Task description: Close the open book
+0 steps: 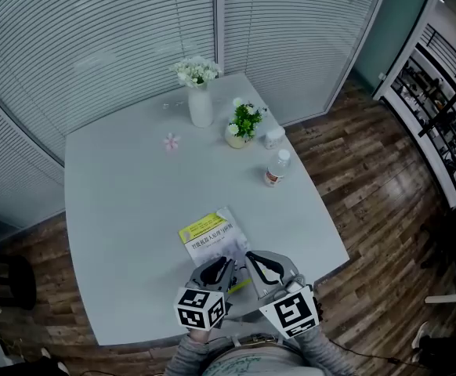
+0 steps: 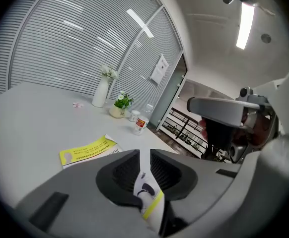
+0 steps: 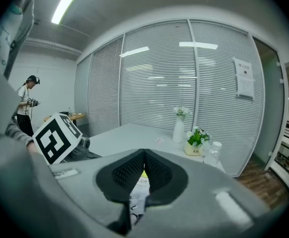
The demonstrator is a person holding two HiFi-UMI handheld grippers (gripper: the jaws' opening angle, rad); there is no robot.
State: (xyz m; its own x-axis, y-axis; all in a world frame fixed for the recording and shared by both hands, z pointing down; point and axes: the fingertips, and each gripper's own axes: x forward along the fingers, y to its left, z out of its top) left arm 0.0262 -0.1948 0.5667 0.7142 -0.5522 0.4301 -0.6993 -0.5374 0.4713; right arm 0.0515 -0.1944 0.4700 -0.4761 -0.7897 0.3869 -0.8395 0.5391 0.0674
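The book [image 1: 211, 237] is not yet closed, and I judge the job to be at its start. It lies on the white table [image 1: 126, 194], well apart from the vase [image 1: 200, 106] and on the side of it nearest the person. Its end toward the vase lies flat, with a yellow band and white print facing up. The left gripper [image 2: 144, 155] is at the book's end farthest from the vase. Its jaws are drawn to a narrow slit, pinching a curled white sheet with a yellow stripe. The right gripper [image 3: 144, 155] is just beside it, also on the far side from the vase. Its jaws are nearly together, and printed paper rises between them, seemingly pinched too. The lifted sheet has yet to be swung over and laid flat.
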